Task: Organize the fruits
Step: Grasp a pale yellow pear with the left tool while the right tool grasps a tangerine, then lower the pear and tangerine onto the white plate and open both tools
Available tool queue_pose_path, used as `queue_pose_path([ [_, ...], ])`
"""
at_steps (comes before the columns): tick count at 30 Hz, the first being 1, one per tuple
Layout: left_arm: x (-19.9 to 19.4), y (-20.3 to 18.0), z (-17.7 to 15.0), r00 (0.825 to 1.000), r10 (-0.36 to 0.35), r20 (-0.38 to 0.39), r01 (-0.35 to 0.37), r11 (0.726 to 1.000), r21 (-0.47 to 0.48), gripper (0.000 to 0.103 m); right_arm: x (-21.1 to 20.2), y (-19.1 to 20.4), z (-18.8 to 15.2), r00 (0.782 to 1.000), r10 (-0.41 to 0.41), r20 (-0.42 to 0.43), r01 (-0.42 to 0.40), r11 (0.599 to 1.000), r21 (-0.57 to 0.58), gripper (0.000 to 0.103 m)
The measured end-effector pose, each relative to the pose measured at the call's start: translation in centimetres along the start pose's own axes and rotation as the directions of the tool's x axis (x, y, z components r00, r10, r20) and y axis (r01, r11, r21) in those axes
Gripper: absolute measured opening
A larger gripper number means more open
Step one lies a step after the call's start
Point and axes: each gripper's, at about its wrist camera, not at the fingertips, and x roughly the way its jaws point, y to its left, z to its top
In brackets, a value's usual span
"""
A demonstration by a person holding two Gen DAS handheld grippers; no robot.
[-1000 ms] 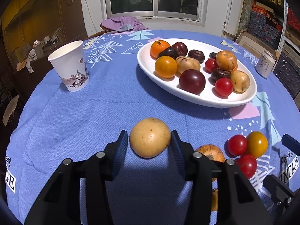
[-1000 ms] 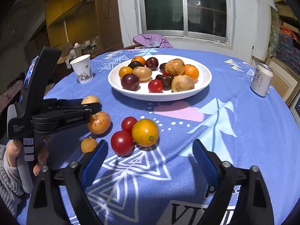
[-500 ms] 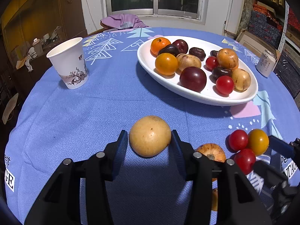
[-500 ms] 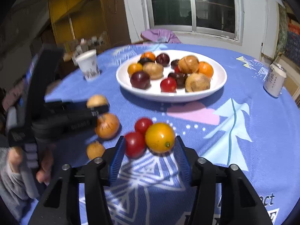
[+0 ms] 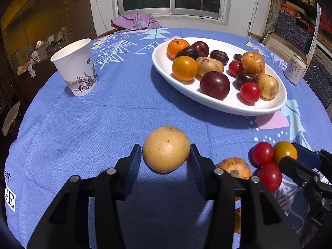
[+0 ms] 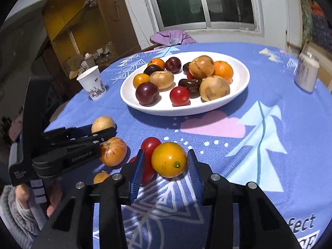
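Note:
My left gripper is shut on a round tan fruit that rests on the blue tablecloth. In the right wrist view that gripper lies at the left, with the tan fruit at its tips. My right gripper is closing around a yellow-orange tomato. The right pad meets the tomato and a thin gap shows at the left pad. Two red tomatoes crowd the left finger. A white plate behind holds several fruits.
A striped orange fruit and a small orange one lie between the two grippers. A paper cup stands at the far left. A can stands at the far right. A hand holds the left gripper's handle.
My right gripper moved forward over the tomato cluster and its jaws narrowed from wide open to close around the yellow-orange tomato. The left gripper kept still on the tan fruit.

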Motion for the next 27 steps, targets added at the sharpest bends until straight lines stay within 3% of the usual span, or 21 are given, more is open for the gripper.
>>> queue_pose_path([
  [4,0.0,0.0,0.0,1.0,-0.005,-0.005,0.005,1.0,-0.003,0.048,0.5,-1.5,0.1,0.997,0.07,-0.022,-0.068,0.993,0.094,0.039],
  [10,-0.1,0.2,-0.1,0.999,-0.039,-0.002,0.039,0.999,-0.009,0.044,0.0,-1.1,-0.2,0.998,0.064,-0.015,-0.063,0.994,0.089,0.037],
  [14,-0.6,0.4,-0.2,0.998,-0.054,0.014,0.054,0.998,-0.015,0.044,-1.7,-0.1,-0.6,0.998,-0.017,0.056,0.016,1.0,0.011,0.037],
  [16,-1.7,0.4,-0.3,0.997,-0.043,0.063,0.044,0.999,-0.021,0.044,-2.7,0.4,-0.6,0.994,-0.048,0.098,0.051,0.998,-0.029,0.037],
  [20,-3.3,-0.2,-0.1,0.992,-0.013,0.122,0.012,1.0,0.003,0.044,-3.7,0.6,-0.3,0.988,-0.063,0.14,0.071,0.996,-0.048,0.037],
  [24,-5.5,-0.5,2.8,0.988,-0.035,0.152,0.036,0.999,-0.005,0.044,-5.2,-0.3,2.7,0.978,-0.058,0.202,0.063,0.998,-0.015,0.037],
  [27,-6.7,-1.1,7.2,0.981,-0.026,0.191,0.03,0.999,-0.016,0.044,-5.5,-1.1,6.7,0.97,-0.073,0.234,0.073,0.997,0.008,0.037],
])
